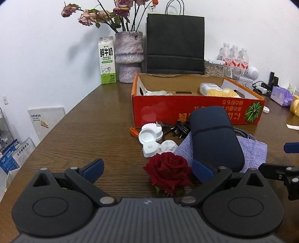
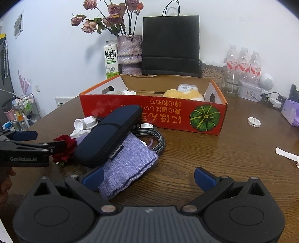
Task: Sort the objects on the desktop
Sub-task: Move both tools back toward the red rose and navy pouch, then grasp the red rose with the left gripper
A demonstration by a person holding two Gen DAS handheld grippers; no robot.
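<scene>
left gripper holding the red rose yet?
No: in the left wrist view the left gripper is open, its blue fingers spread wide on either side of the red rose, which lies on the table.

The red box (image 1: 196, 110) wall hides most of its contents, and the navy case (image 2: 110, 134) covers the cable (image 2: 155, 140).

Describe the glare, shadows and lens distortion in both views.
Left wrist view: fisheye bends the table edge, soft sheen on the red box, dried roses cast a faint wall shadow. Right wrist view: dark vignetted corners, glare on the table, everything reasonably sharp.
</scene>
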